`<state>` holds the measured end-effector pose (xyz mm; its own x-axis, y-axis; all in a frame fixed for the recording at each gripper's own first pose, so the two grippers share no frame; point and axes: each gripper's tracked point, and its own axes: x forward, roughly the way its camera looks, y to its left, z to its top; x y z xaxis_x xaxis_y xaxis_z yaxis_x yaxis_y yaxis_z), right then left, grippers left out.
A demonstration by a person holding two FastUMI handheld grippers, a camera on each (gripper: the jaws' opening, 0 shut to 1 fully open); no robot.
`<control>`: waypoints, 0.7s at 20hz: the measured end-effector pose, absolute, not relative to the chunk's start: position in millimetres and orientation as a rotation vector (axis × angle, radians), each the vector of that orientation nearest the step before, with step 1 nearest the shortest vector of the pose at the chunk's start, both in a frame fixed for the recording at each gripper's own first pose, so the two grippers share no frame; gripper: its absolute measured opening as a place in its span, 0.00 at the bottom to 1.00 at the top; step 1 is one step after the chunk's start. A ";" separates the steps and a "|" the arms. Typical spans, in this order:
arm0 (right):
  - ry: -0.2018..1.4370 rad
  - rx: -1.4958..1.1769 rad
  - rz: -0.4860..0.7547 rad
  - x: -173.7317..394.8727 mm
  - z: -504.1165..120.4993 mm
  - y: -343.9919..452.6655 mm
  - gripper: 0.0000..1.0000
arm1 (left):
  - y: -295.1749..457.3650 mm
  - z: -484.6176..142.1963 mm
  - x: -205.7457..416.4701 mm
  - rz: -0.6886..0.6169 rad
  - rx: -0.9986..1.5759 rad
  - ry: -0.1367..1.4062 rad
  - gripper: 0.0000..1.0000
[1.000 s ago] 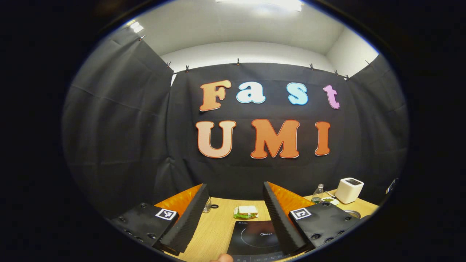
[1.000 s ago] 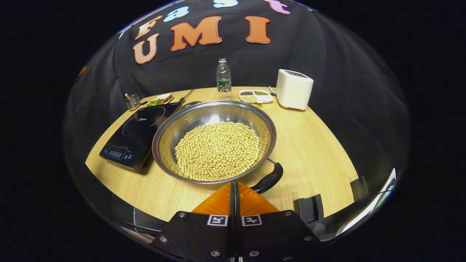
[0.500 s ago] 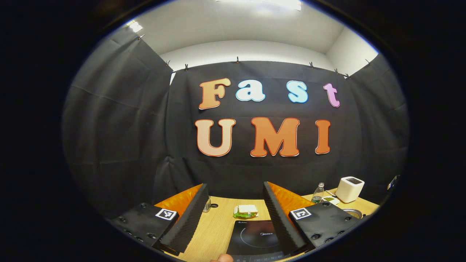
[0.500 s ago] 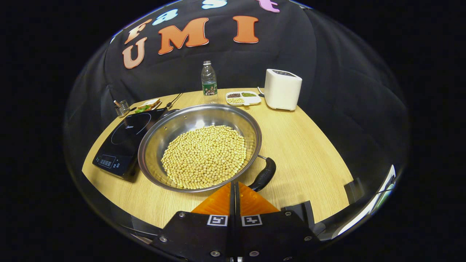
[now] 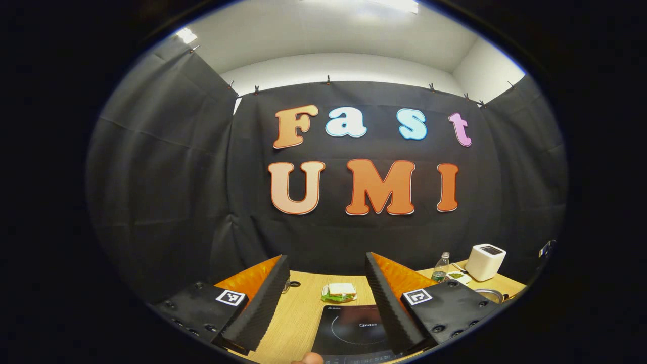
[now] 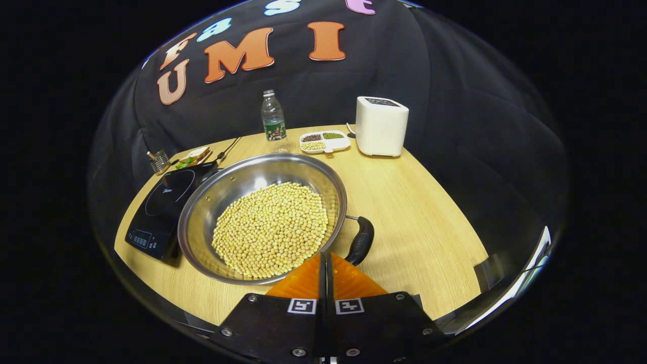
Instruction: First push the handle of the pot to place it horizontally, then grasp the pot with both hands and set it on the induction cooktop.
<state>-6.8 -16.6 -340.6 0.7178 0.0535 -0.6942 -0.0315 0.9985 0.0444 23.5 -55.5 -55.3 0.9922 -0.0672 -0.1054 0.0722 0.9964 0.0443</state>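
Observation:
A steel pot (image 6: pixel 242 177) holding soybeans (image 6: pixel 270 227) rests on the wooden table, its left side against the black induction cooktop (image 6: pixel 162 202). Its black handle (image 6: pixel 361 241) points toward me at the pot's right. My right gripper (image 6: pixel 326 255) is shut and empty, tips at the pot's near rim, just left of the handle's end; whether they touch it I cannot tell. In the left gripper view, my left gripper (image 5: pixel 326 257) hangs open and empty above the cooktop (image 5: pixel 354 331). The pot's rim (image 5: pixel 488 293) peeks in at the right.
Along the back of the table stand a water bottle (image 6: pixel 273 117), a divided dish of beans (image 6: pixel 324 142) and a white appliance (image 6: pixel 380 126). A sandwich plate (image 6: pixel 194 155) and a small metal holder (image 6: pixel 159 161) sit behind the cooktop. Bare wood lies right of the handle.
The right gripper view has swung rightward, so the pot and cooktop now sit further left and the handle's end lies closer to the shut tips. The left gripper has barely moved.

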 end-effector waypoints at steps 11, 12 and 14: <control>0.762 -0.001 0.023 25.6 -342.0 -36.6 0.00 | -62.7 -68.8 35.3 -0.074 0.039 0.123 0.97; 0.762 -0.005 0.022 28.2 -342.3 -38.4 0.00 | -62.4 -70.1 37.6 -0.074 0.039 0.127 0.97; 0.761 -0.014 0.017 35.4 -343.7 -42.5 0.00 | -64.0 -70.2 39.5 -0.075 0.033 0.128 0.97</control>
<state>35.4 -42.5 -343.7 0.7240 0.0106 -0.6897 -0.0209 0.9998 -0.0066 39.5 -64.0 -70.2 0.9890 -0.0724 -0.1287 0.0766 0.9967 0.0279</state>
